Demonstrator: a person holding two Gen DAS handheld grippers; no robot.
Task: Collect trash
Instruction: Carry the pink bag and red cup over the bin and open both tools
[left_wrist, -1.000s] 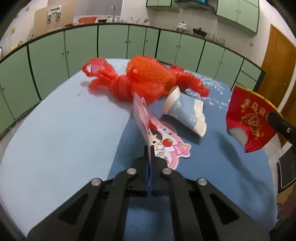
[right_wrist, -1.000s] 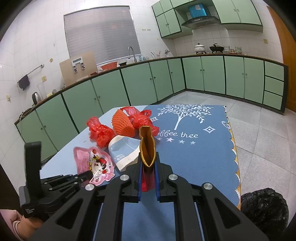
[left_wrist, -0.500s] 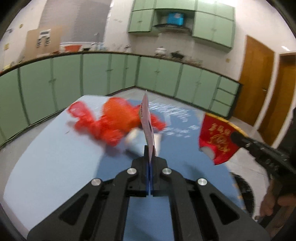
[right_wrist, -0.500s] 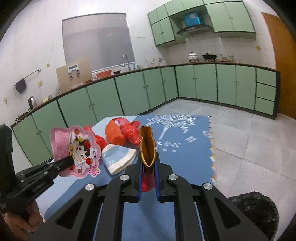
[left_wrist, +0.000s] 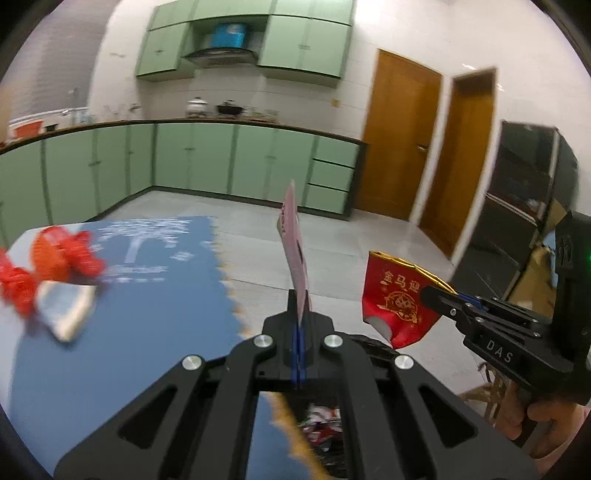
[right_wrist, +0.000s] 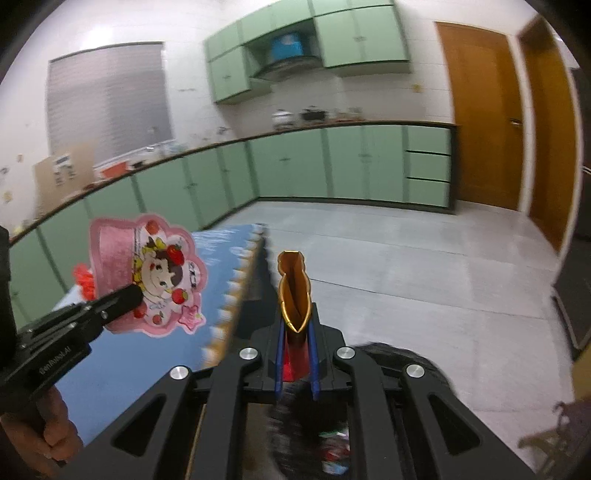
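Pink, with a cartoon girl and strawberries printed on it, the candy wrapper (right_wrist: 147, 273) is standing edge-on in the left gripper (left_wrist: 298, 325), whose jaws are pressing flat together on its lower edge. Beside it, the right gripper (right_wrist: 295, 332) is pinching a red packet with a gold lining (left_wrist: 400, 295); its jaws are sitting a narrow gap apart with the packet's bottom squeezed between them and the gold mouth gaping upward. Both pieces are hanging in the air just past the scalloped edge of the blue tablecloth (left_wrist: 147, 314), above the black trash bag (left_wrist: 325, 424) on the floor, where crumpled wrappers are showing between the gripper arms. Back on the tablecloth, well apart from the grippers, a crushed pale-blue paper cup (left_wrist: 66, 306) is lying on its side, touching an orange foam fruit net (left_wrist: 48, 254) and red mesh bags (left_wrist: 14, 284); that area is blurring. Green cabinets (left_wrist: 192, 162) are lining the wall behind the tablecloth.
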